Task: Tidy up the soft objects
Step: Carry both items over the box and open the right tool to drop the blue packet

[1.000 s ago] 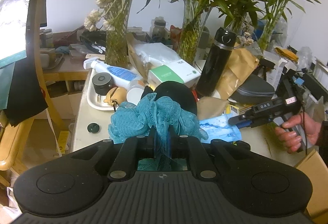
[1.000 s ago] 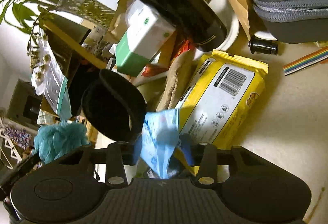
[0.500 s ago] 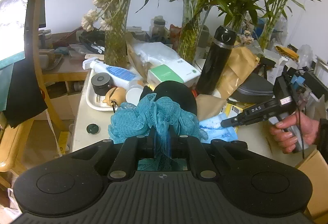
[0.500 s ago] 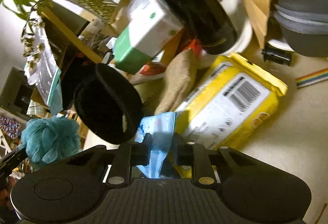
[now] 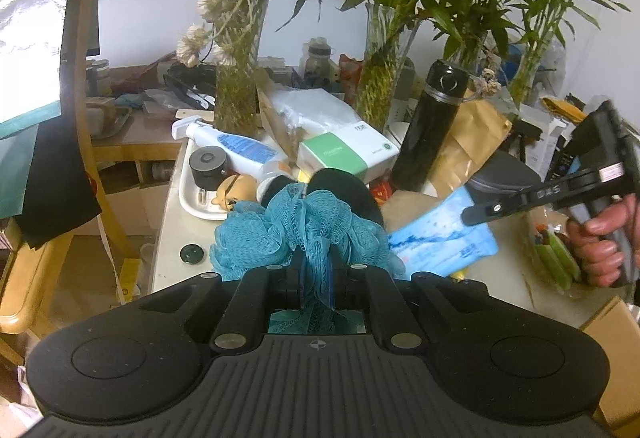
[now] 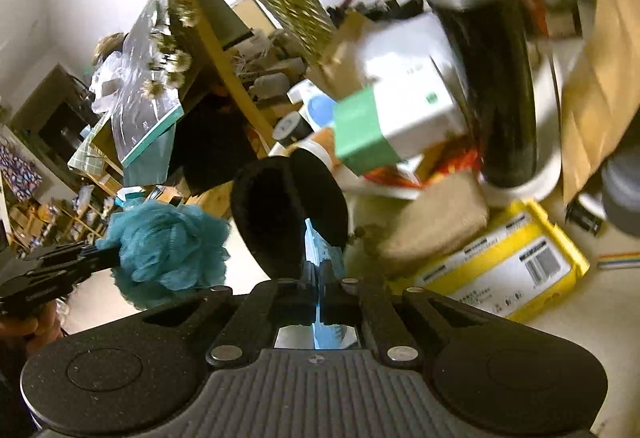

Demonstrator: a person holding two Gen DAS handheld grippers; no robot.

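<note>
My left gripper (image 5: 316,270) is shut on a teal mesh bath pouf (image 5: 296,230) and holds it above the table; the pouf also shows in the right wrist view (image 6: 168,246). My right gripper (image 6: 318,270) is shut on a light blue soft packet (image 6: 320,250) and holds it edge-on, lifted off the table. In the left wrist view the packet (image 5: 440,242) hangs from the right gripper's fingers (image 5: 500,207) to the right of the pouf. A black soft round cushion (image 6: 288,213) sits behind both.
The table (image 5: 168,238) is crowded: a black flask (image 5: 432,129), a green-and-white box (image 5: 348,153), glass vases with plants (image 5: 236,93), a white tray (image 5: 192,197), a yellow wipes pack (image 6: 504,274), a grey case (image 5: 504,181), brown paper bags (image 5: 468,141). A wooden chair (image 5: 44,246) stands left.
My right gripper has closed fully on the blue packet and lifted it up off the table, turning it edge-on. My left gripper still holds the pouf, nearly unmoved.
</note>
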